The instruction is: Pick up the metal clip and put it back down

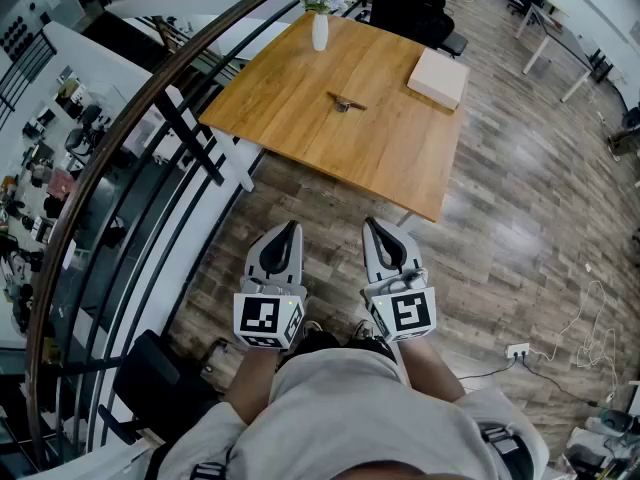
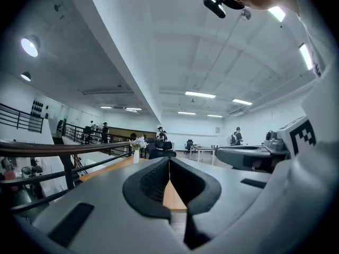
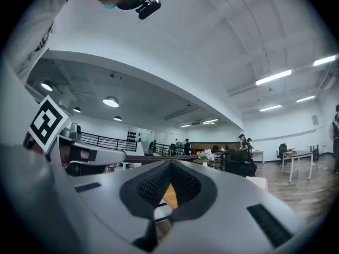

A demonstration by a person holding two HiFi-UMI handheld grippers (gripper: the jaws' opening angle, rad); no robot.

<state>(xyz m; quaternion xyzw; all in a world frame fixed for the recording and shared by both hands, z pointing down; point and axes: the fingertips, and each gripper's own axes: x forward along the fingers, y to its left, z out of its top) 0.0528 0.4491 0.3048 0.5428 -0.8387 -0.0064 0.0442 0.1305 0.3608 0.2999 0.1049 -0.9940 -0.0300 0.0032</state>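
The metal clip lies small and dark near the middle of the wooden table, far ahead of me. Both grippers are held level close to my body, over the floor and well short of the table. My left gripper is shut, its tips touching with nothing between them. The right gripper beside it also has its tips together and holds nothing. From the gripper views only a sliver of the tabletop shows through the jaws; the clip is hidden there.
A white vase with flowers stands at the table's far edge and a flat pale box sits on its right side. A curved dark railing runs along the left. Wood floor lies between me and the table; a power strip lies at right.
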